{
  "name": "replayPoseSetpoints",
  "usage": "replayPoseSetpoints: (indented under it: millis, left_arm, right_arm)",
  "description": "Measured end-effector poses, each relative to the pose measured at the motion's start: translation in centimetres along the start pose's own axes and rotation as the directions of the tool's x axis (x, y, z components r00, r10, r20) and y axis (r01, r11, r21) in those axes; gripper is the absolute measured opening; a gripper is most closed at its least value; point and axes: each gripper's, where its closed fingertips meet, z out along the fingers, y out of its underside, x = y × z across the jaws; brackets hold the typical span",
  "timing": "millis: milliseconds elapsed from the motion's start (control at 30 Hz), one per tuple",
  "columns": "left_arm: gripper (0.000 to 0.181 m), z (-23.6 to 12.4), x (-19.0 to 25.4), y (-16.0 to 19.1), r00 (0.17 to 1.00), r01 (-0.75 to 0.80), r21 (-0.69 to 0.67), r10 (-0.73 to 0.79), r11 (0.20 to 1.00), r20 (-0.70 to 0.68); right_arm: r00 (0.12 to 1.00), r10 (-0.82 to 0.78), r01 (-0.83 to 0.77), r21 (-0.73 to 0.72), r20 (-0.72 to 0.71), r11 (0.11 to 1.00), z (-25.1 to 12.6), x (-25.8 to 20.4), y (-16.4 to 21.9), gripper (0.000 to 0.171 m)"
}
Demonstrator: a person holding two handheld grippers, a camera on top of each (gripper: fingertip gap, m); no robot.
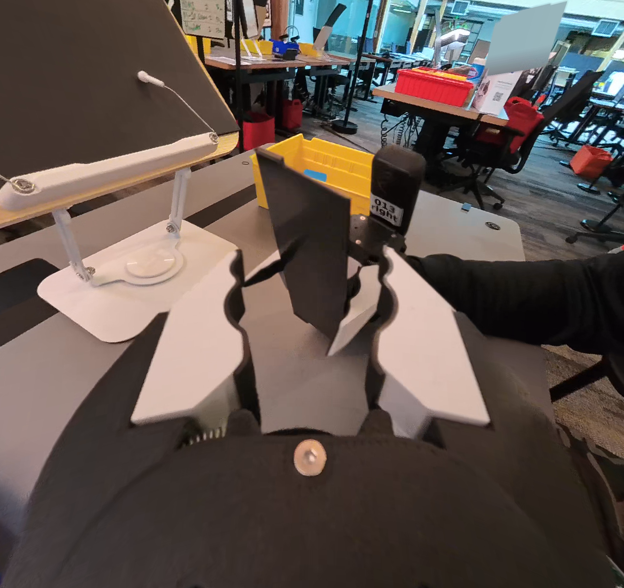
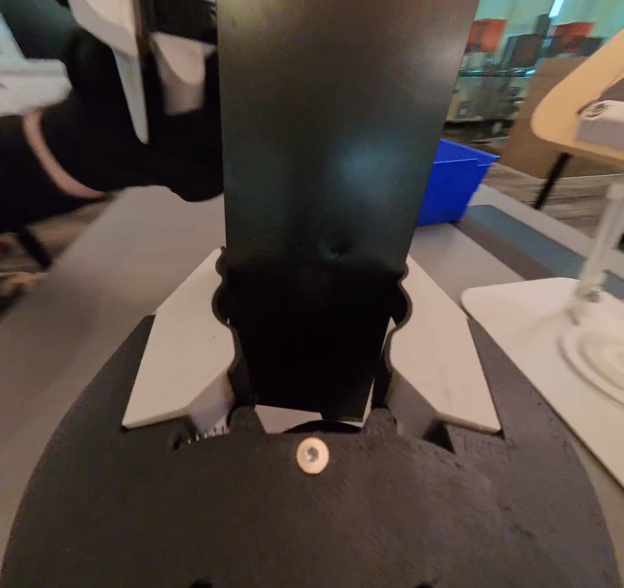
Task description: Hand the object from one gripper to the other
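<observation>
A flat black panel [image 1: 304, 234] stands upright and a little tilted above the grey table [image 1: 84, 386]. My right gripper [image 2: 312, 257] is shut on its lower end; the panel [image 2: 331, 98] fills the middle of the right wrist view. In the left wrist view one of its white fingers [image 1: 354, 325] shows at the panel's bottom edge, with a black-sleeved arm [image 1: 506, 301] behind. My left gripper [image 1: 310, 254] is open and empty. The panel shows between its fingers without touching them. The left gripper [image 2: 158, 105] also shows blurred at the upper left of the right wrist view, beside the panel.
A yellow bin [image 1: 337, 166] sits on the table behind the panel. A blue bin [image 2: 452, 186] stands at the far side. A white stand [image 1: 135, 267] with a tilted dark board [image 1: 84, 65] is at the left; its base [image 2: 557, 335] is close on the right. Some 9 cm of space lies between my two pairs of fingers.
</observation>
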Motion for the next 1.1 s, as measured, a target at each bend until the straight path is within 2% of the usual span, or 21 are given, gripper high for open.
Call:
replayPoseSetpoints:
  millis: [100, 233, 333, 400, 433, 467, 500, 633, 667, 733, 833, 900, 1000, 1100]
  left_arm:
    - [0.109, 0.7, 0.3, 0.1, 0.998, 0.012, 0.01, -0.011, 1.0, -0.055]
    - [0.131, 2.9, 1.2, 1.1, 0.993, 0.03, -0.024, -0.033, 0.999, -0.114]
    - [0.128, 4.3, 1.9, 1.8, 0.987, 0.042, -0.04, -0.048, 0.998, -0.156]
    - [0.118, 4.7, 2.4, 2.0, 0.98, 0.055, -0.039, -0.061, 0.998, -0.191]
    - [0.109, 4.7, 3.2, 2.1, 0.968, 0.065, -0.044, -0.074, 0.997, -0.241]
    - [0.092, 4.6, 4.1, 2.1, 0.951, 0.075, -0.048, -0.086, 0.996, -0.296]
    - [0.088, 4.7, 4.4, 2.1, 0.947, 0.081, -0.047, -0.091, 0.996, -0.306]
    - [0.087, 4.8, 4.2, 2.4, 0.957, 0.068, -0.057, -0.081, 0.996, -0.278]
    - [0.087, 4.8, 4.0, 2.1, 0.961, 0.071, -0.038, -0.079, 0.997, -0.265]
    - [0.087, 4.5, 3.2, 1.7, 0.975, 0.055, -0.022, -0.059, 0.998, -0.216]
    - [0.087, 3.8, 1.3, 0.6, 0.997, -0.009, 0.013, 0.01, 1.0, -0.076]
    - [0.087, 3.3, -0.6, 0.1, 0.994, -0.079, -0.003, 0.079, 0.997, 0.069]
    - [0.087, 2.5, -3.8, 0.2, 0.931, -0.188, -0.092, 0.207, 0.978, 0.3]
    - [0.087, 2.5, -5.6, 1.3, 0.833, -0.284, -0.239, 0.362, 0.929, 0.417]
  right_arm:
    - [0.982, 0.115, -0.125, 0.059, 0.152, 0.99, -0.6, -1.5, -0.9, 0.095]
    - [0.955, 0.121, -0.144, 0.069, 0.27, 0.987, -0.7, -3.5, -1.3, 0.095]
    - [0.938, 0.096, -0.112, 0.028, 0.332, 0.993, -0.3, -5.4, -0.7, 0.095]
    - [0.92, 0.102, -0.116, 0.015, 0.378, 0.993, -0.2, -6.5, -0.6, 0.098]
    - [0.913, 0.11, -0.123, 0.007, 0.393, 0.992, -0.1, -6.8, -0.5, 0.096]
    - [0.906, 0.12, -0.134, 0.005, 0.406, 0.991, -0.1, -7.0, -0.4, 0.096]
    - [0.902, 0.125, -0.14, 0.007, 0.413, 0.99, -0.1, -7.1, -0.4, 0.096]
    - [0.911, 0.121, -0.135, 0.008, 0.394, 0.991, 0.2, -7.0, -0.3, 0.094]
    - [0.916, 0.122, -0.138, 0.015, 0.382, 0.99, 0.2, -6.8, -0.4, 0.093]
    - [0.933, 0.103, -0.112, 0.007, 0.344, 0.994, 0.1, -6.1, -0.4, 0.1]
    - [0.951, 0.082, -0.09, 0.014, 0.299, 0.996, -0.8, -4.7, -0.8, 0.098]
    - [0.96, 0.078, -0.096, 0.054, 0.268, 0.994, -1.8, -3.5, -1.7, 0.093]
    - [0.973, 0.079, -0.12, 0.185, 0.215, 0.975, -3.6, -1.6, -4.3, 0.071]
    - [0.992, 0.073, -0.101, 0.295, 0.102, 0.95, -4.7, 0.2, -6.4, 0.061]
